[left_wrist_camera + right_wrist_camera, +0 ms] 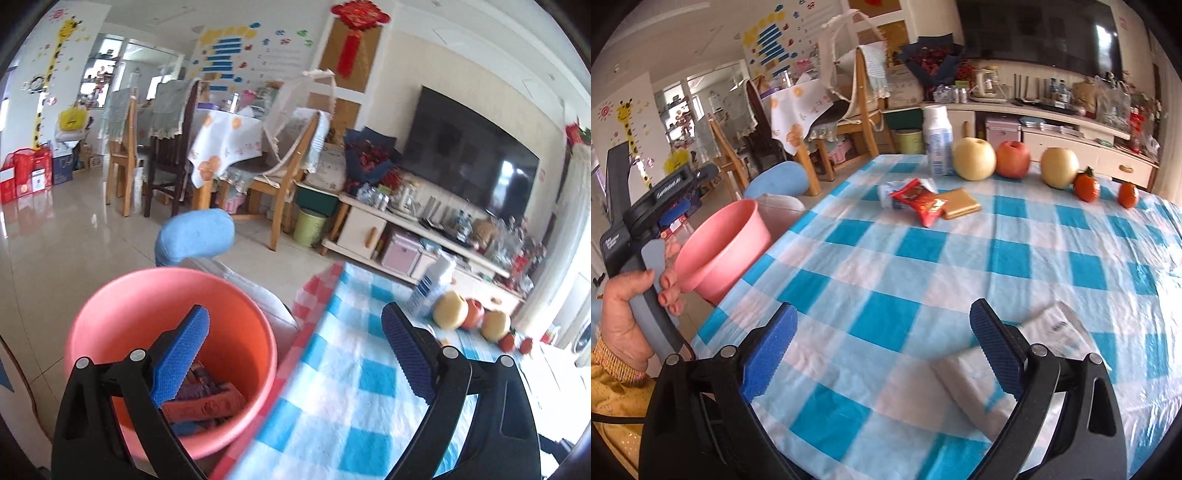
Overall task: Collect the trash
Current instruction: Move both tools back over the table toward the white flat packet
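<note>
Wrappers, a red snack packet (921,201) and a gold one (961,203) lying toward the table's (1052,258) far edge, await both grippers, left (295,354) and right (884,349), fingers spread and empty, the pink bin (170,354) beside the left edge for drops, its contents indistinct.

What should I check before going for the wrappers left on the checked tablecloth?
1. Right gripper jaws open and empty: ok.
2. Left gripper jaws open, nothing held: ok.
3. Pink bucket beside the table edge, mouth clear, some trash already inside: ok.
4. Red wrapper, gold packet and pale wrapper in plain view mid-table, overlapping: ok.
5. Fruit and white bottle stand behind the wrappers, apart from them: ok.
6. White packet partly hidden behind the right finger; trash or not: cannot tell.
</note>
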